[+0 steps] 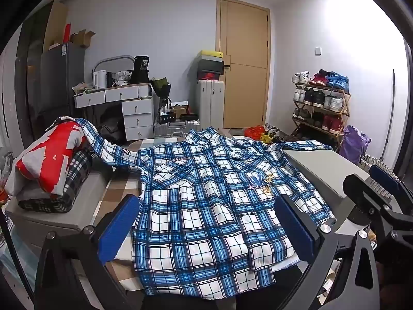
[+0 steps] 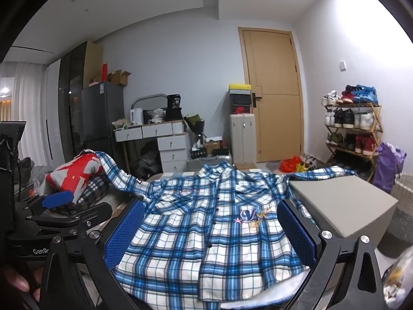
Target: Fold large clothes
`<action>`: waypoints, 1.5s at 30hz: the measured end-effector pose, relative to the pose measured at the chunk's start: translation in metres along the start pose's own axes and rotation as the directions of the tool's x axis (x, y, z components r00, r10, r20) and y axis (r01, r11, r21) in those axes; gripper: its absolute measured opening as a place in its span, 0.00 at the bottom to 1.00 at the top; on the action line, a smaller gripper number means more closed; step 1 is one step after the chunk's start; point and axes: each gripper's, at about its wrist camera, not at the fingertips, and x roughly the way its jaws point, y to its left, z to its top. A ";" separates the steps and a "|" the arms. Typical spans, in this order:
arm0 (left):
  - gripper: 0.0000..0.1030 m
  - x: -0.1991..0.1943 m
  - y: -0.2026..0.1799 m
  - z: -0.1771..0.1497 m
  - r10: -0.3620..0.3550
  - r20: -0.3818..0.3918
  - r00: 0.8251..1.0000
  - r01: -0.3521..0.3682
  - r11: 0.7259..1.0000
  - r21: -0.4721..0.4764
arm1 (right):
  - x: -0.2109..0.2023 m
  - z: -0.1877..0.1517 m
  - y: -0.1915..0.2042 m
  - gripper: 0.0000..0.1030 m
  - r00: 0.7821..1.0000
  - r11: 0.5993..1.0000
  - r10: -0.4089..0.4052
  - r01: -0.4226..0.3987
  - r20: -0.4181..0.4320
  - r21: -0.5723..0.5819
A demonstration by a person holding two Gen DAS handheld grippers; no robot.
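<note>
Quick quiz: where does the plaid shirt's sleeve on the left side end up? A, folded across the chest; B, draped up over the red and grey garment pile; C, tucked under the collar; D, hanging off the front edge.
B: the plaid shirt has its sleeve running up onto the red and grey garment pile.

Left claw point(image 1: 206, 230) spread wide, right claw point(image 2: 210, 235) spread wide, side by side

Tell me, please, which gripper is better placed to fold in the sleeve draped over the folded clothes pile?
Probably the left gripper: it is open and nearer the plaid shirt's sleeve lying on the clothes pile. The right gripper sits farther away.
</note>
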 end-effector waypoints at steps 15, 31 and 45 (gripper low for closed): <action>0.99 0.002 0.002 -0.001 -0.001 -0.004 1.000 0.001 1.000 0.002 | 0.005 0.000 -0.003 1.00 1.000 1.000 0.000 0.000 -0.002 0.002; 0.99 0.006 -0.001 0.000 -0.001 -0.012 1.000 0.001 1.000 0.011 | 0.004 -0.003 0.000 1.00 1.000 1.000 0.010 -0.010 -0.001 0.003; 0.99 0.005 0.001 0.000 0.002 -0.012 1.000 -0.002 1.000 0.010 | 0.004 -0.003 0.000 1.00 1.000 1.000 0.009 -0.009 -0.003 0.006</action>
